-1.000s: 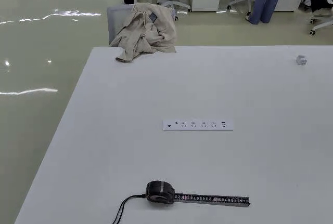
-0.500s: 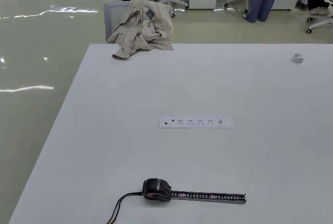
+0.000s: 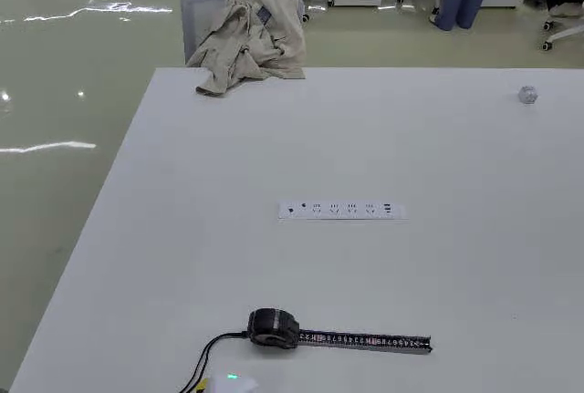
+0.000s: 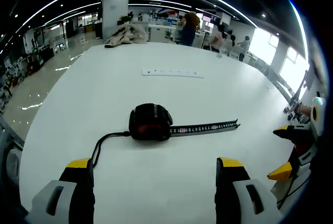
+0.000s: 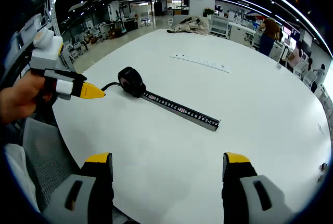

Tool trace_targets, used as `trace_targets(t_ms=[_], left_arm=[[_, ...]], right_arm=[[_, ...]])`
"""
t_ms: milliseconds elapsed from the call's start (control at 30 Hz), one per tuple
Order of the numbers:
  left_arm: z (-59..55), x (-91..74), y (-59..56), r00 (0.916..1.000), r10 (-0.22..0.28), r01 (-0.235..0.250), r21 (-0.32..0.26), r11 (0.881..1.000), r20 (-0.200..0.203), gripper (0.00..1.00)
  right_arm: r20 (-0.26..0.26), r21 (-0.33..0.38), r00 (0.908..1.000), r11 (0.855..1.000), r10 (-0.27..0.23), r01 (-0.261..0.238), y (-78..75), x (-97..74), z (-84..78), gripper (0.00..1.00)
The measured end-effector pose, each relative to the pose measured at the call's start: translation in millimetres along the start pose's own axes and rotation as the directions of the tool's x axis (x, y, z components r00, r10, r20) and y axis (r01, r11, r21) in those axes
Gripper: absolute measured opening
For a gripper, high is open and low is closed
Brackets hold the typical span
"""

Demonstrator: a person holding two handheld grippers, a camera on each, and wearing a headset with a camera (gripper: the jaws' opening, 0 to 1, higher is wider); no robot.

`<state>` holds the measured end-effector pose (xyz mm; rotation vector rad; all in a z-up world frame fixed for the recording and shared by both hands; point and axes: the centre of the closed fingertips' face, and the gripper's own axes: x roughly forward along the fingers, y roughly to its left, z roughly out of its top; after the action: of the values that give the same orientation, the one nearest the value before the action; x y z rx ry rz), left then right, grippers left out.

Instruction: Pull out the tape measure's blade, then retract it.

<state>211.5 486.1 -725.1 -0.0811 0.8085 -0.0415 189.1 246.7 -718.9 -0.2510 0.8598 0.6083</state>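
The tape measure (image 3: 274, 328) lies on the table (image 3: 456, 256), close to its near edge. Its blade (image 3: 365, 341) runs right from it, flat on the top, and its cord (image 3: 214, 356) trails left and nearer. Farther in, mid-table, a power strip (image 3: 342, 210) lies roughly parallel to the blade. A small object (image 3: 527, 95) sits far right. Behind the far left corner stands a chair (image 3: 193, 24) with a jacket (image 3: 248, 42) over it, spilling onto the table. The left gripper (image 4: 154, 164) is on the near side of the tape measure and the right gripper (image 5: 167, 157) on the near side of the blade, both apart from them.
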Motion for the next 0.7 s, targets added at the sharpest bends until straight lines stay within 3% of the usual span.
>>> trace_targets(t_ms=[233, 700], left_arm=[[2.1, 13.2, -3.8, 1.0, 0.0, 0.0, -0.001, 1.0, -0.008, 0.94], [18.3, 30.9, -2.1, 1.0, 0.003, -0.003, 0.026, 1.0, 0.009, 0.93]], right_arm=[[-0.015, -0.024, 0.9997, 1.0, 0.017, -0.017, -4.1, 11.4, -2.4, 0.87], [-0.04, -0.042, 0.999, 0.999, 0.02, -0.022, -18.7, 24.5, -7.2, 0.87]])
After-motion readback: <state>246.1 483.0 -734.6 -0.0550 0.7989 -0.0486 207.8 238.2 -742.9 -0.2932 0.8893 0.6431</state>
